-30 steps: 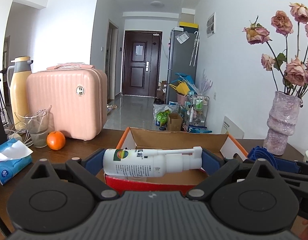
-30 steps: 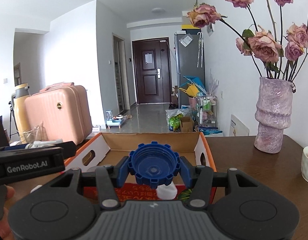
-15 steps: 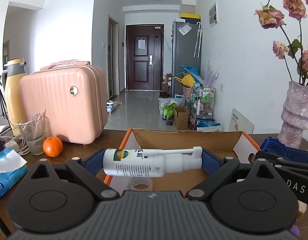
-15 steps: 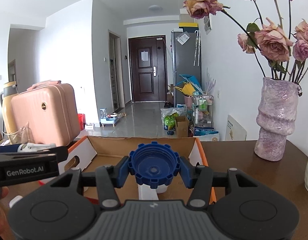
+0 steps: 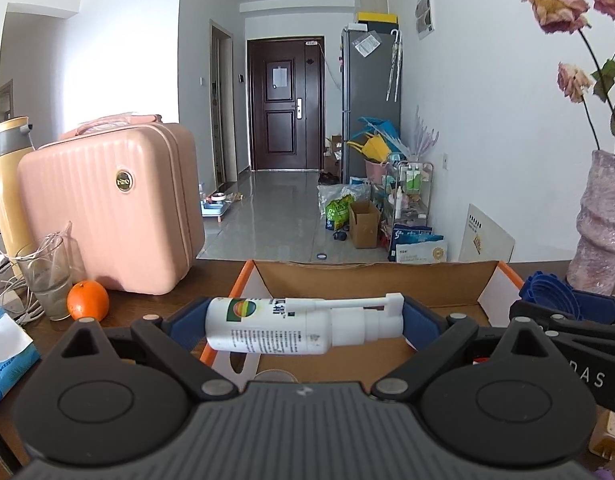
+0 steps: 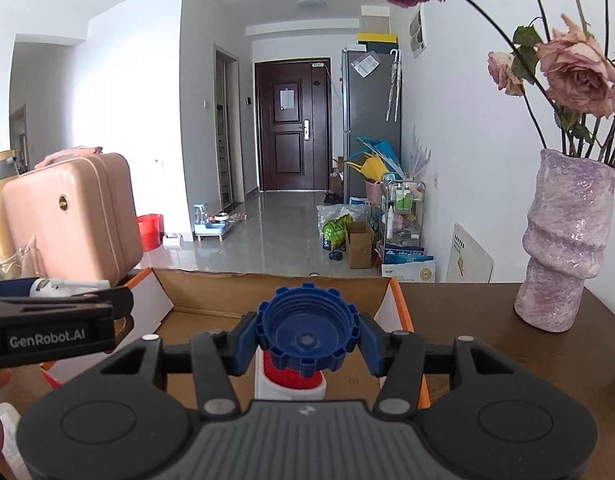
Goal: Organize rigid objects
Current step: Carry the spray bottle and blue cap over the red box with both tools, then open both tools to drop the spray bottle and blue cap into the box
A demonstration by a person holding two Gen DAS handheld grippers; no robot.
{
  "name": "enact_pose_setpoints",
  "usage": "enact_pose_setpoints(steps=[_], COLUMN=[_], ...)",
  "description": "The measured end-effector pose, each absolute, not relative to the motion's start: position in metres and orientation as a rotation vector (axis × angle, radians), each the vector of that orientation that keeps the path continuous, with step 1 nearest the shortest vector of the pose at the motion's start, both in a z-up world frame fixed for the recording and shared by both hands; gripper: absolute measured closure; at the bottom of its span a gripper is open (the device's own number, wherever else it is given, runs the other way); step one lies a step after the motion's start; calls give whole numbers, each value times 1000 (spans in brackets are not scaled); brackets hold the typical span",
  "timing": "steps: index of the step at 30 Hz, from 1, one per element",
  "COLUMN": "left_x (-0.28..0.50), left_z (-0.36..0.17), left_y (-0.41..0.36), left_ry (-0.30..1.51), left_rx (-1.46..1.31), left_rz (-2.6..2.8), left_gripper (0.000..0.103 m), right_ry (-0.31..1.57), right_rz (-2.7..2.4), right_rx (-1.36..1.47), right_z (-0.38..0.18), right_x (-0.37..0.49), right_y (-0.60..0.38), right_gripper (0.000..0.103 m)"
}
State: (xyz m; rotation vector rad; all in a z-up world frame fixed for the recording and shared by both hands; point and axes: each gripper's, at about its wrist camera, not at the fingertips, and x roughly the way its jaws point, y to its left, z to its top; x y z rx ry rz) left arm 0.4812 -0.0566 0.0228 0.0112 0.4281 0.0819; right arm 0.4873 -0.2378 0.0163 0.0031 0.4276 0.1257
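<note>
My left gripper [image 5: 303, 326] is shut on a white spray bottle [image 5: 283, 330] held sideways over the open cardboard box [image 5: 371, 270] with orange edges. My right gripper [image 6: 307, 338] is shut on a blue notched cap [image 6: 307, 334] above the same box [image 6: 267, 288]. Under the cap, a white and red object [image 6: 291, 384] lies in the box. The left gripper with the bottle shows at the left of the right wrist view [image 6: 55, 320]. The right gripper with the cap shows at the right of the left wrist view [image 5: 555, 300].
A pink case [image 5: 111, 208], a glass [image 5: 47, 276], an orange [image 5: 87, 302], a yellow thermos [image 5: 9, 180] and a tissue pack [image 5: 7, 348] stand left on the brown table [image 6: 487, 320]. A purple vase [image 6: 567, 240] with dried roses stands right of the box.
Both grippers have moved forward over the box, with the bottle and the cap still held. The box floor and the white and red object now show under them.
</note>
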Motion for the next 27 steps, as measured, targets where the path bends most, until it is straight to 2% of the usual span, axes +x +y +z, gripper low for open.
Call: enact_pose_setpoints(steps=[23, 24, 25, 27], left_x=[527, 527, 527, 528], left_z=[3, 3, 3, 3], left_y=[-45, -45, -44, -42], left_ry=[577, 583, 587, 591], left_rx=[-4, -9, -12, -16], left_rz=[54, 44, 37, 50], left_gripper=[4, 2, 1, 0], right_ry=[538, 546, 549, 545], right_rz=[121, 115, 105, 83], right_rx=[-8, -11, -14, -17], right_z=[1, 1, 2, 2], right_x=[522, 523, 522, 521], right_y=[-239, -239, -239, -240], right_gripper=[50, 44, 31, 15])
